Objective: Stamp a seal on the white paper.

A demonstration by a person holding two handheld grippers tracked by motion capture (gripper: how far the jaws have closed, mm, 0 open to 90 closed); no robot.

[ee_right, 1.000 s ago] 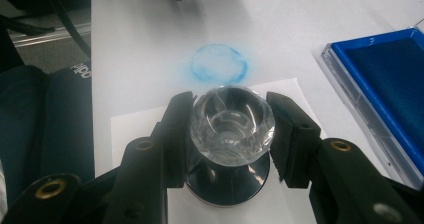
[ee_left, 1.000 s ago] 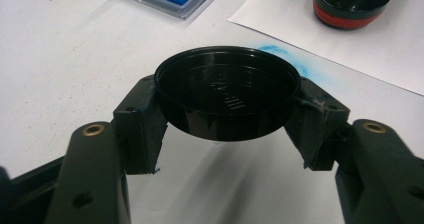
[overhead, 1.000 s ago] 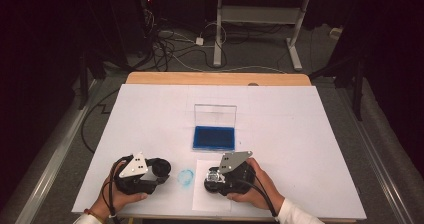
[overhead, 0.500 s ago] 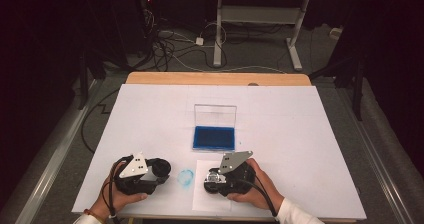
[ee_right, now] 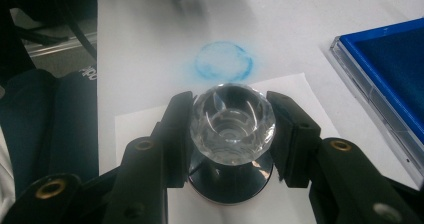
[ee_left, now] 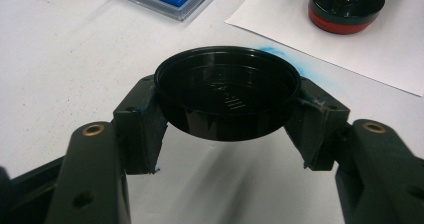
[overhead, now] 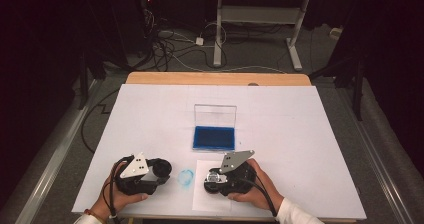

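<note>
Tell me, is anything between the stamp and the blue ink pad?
Nothing visible. The stamp, held by the right gripper, stands on the paper; bare table lies between it and the open ink pad.

Nothing readable here really; the black cap (ee_left: pixel 227 91) has some raised marks inside, too faint to make out.

We see two black claws, the left claw (overhead: pixel 161 170) and the right claw (overhead: pixel 212 180), each topped by a grey three-cornered plate dotted with small holes and trailed by a black cable. Each jaw is a matt black bar with a brass-ringed screw hole, ending in a squared black pad. The right forearm wears a white sleeve (overhead: pixel 295 215); the left wrist carries a reddish band (overhead: pixel 91 213).
</note>
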